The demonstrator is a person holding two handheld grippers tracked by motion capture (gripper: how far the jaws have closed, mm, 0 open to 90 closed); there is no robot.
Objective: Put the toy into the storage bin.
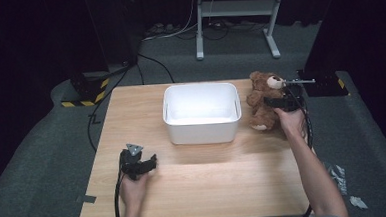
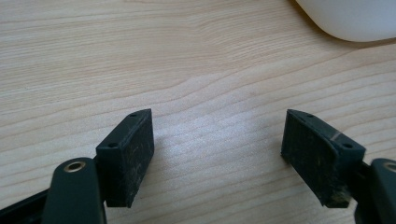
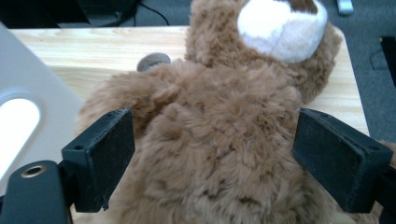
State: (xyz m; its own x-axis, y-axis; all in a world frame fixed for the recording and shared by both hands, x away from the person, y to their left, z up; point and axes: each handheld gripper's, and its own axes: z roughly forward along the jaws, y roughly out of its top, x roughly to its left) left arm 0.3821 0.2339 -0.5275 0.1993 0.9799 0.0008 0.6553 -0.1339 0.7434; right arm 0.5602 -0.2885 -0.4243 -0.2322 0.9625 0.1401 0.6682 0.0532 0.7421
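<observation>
A brown teddy bear with a white muzzle lies on the wooden table, just right of a white plastic bin. My right gripper is open, and its jaws stand on either side of the bear's body without squeezing it. My left gripper rests low over bare wood near the table's front left. Its jaws are wide open, with only table between them. The bin's rounded corner shows at the top right of the left gripper view.
The bin looks empty inside and sits at the table's middle back. A white metal stand and cables lie on the grey floor beyond the table. Black-and-yellow striped bases sit off both far corners. The bin's wall stands close to the bear's left.
</observation>
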